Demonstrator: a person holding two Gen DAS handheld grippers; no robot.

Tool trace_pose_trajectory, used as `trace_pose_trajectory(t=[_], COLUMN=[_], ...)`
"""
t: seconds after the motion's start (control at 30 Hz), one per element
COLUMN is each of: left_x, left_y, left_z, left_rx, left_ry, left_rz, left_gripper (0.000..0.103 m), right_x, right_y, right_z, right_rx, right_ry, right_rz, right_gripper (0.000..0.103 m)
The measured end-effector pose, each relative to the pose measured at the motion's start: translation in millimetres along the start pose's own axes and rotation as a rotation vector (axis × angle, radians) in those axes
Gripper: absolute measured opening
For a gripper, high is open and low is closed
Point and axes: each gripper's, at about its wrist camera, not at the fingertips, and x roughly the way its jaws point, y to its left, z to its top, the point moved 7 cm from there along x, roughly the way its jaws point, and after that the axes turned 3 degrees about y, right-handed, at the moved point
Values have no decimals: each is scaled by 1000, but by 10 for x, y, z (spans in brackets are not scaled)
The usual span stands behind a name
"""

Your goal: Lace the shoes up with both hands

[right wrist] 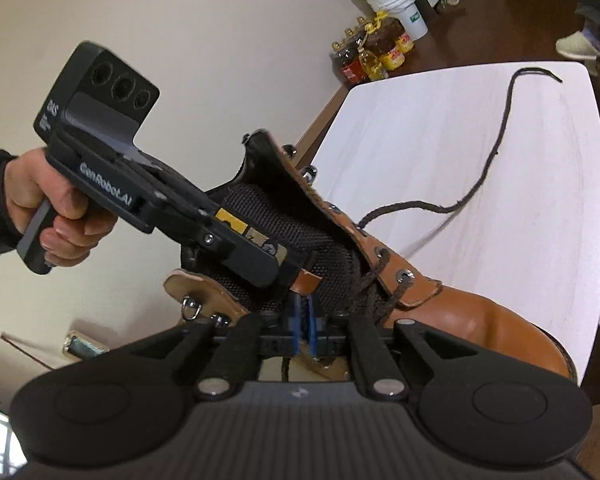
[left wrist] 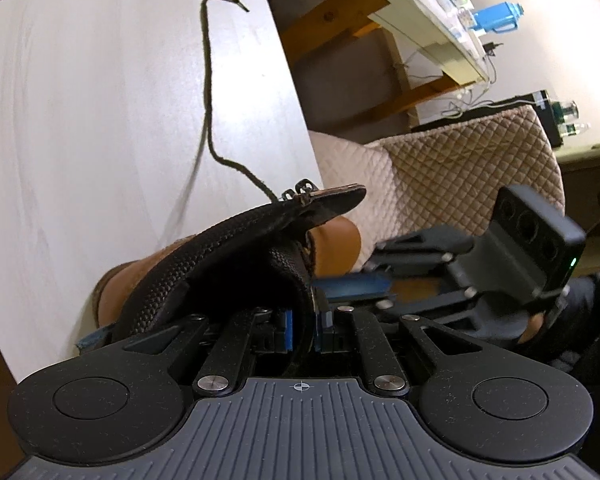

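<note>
The left gripper [left wrist: 304, 328] is clamped on the black mesh tongue [left wrist: 220, 248] of the brown boot [right wrist: 480, 320] on the white table [left wrist: 100, 120]. The right gripper [right wrist: 302, 328] is seen nearly closed beside the eyelet flap; what it grasps cannot be told. The dark lace [right wrist: 496, 152] is trailed across the table beyond both.

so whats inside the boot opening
The boot shows black mesh lining and its tongue, which the left gripper clamps. Deeper inside is hidden by the gripper and tongue. The lace trails out across the table.
</note>
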Motion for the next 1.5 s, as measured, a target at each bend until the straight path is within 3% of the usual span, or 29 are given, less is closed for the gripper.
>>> trace_pose_trajectory(t=[0.17, 0.4, 0.73, 0.93, 0.97, 1.03, 1.07, 1.2, 1.3, 1.5], left_x=[22, 33, 25, 23, 22, 16, 14, 1, 2, 2], left_y=[-28, -61, -26, -20, -19, -13, -11, -48, -110, -184], left_z=[-10, -38, -54, -55, -58, -62, -63, -49, -42, -14], left_rx=[43, 82, 117, 141, 142, 139, 138, 148, 173, 204], left_ry=[3, 12, 7, 5, 4, 0, -1, -4, 4, 11], left_rz=[32, 46, 19, 5, 4, 1, -1, 26, 63, 147], left_gripper=[10, 10, 10, 10, 10, 10, 10, 9, 10, 13], right_x=[-44, 205, 278, 298, 302, 318, 318, 186, -31, -483], right_y=[-207, -315, -365, -478, -494, -529, -538, -557, -637, -973], right_z=[128, 192, 265, 256, 247, 218, 207, 217, 295, 691], right_rx=[82, 162, 91, 81, 87, 115, 131, 181, 216, 270], right_ry=[-49, -38, -30, -22, -22, -23, -26, -76, -150, -302], right_rz=[64, 165, 260, 370, 386, 408, 413, 399, 338, 238], right_gripper=[17, 17, 16, 15, 15, 2, 2, 1, 0, 0])
